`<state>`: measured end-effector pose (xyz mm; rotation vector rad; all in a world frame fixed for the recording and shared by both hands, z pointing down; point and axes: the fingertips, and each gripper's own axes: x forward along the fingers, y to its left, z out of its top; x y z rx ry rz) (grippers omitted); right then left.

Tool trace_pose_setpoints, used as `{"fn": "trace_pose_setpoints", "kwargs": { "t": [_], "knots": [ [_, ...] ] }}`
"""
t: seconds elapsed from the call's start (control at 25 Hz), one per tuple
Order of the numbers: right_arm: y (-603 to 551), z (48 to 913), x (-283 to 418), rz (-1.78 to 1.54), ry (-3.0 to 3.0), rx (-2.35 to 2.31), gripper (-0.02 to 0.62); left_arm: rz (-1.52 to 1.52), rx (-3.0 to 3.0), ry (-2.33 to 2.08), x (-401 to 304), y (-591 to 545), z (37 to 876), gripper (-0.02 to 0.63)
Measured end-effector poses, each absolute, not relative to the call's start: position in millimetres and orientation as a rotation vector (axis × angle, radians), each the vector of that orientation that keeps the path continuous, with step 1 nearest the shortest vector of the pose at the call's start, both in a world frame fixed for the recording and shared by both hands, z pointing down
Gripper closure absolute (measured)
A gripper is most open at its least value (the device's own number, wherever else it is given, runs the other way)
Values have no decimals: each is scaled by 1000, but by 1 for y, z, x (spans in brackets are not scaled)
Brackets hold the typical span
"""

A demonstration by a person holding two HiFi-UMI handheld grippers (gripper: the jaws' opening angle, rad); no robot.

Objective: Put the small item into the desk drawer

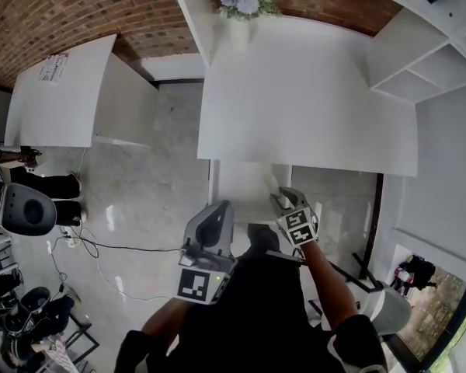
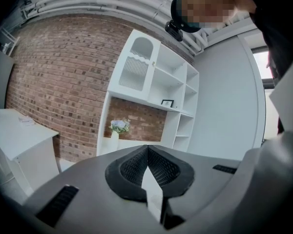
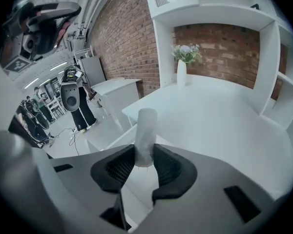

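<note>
my right tongs grasp the small white tube by its near end; the rest sticks out ahead. it seems light, stiff and smooth, so it may slip. my left tongs are pressed together, empty. the drawer lies just below the right tongs.

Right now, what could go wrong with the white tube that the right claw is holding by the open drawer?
1. The right claw pinches only the bottom end of the white tube. Most of the tube sticks out, so it might tilt or slip free.
2. The tube's tip looks close to the front edge of the desk, above the open drawer. It could bump that edge and get knocked loose.
</note>
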<state>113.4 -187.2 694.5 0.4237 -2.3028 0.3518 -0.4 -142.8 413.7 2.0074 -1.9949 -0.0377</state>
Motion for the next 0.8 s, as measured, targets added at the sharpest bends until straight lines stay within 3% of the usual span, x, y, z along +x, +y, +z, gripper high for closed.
{"fn": "trace_pose_setpoints", "kwargs": {
  "t": [0.8],
  "knots": [
    [-205, 831, 101, 525, -2065, 431, 457, -8, 1963, -1939, -17, -166, 444, 583]
  ]
}}
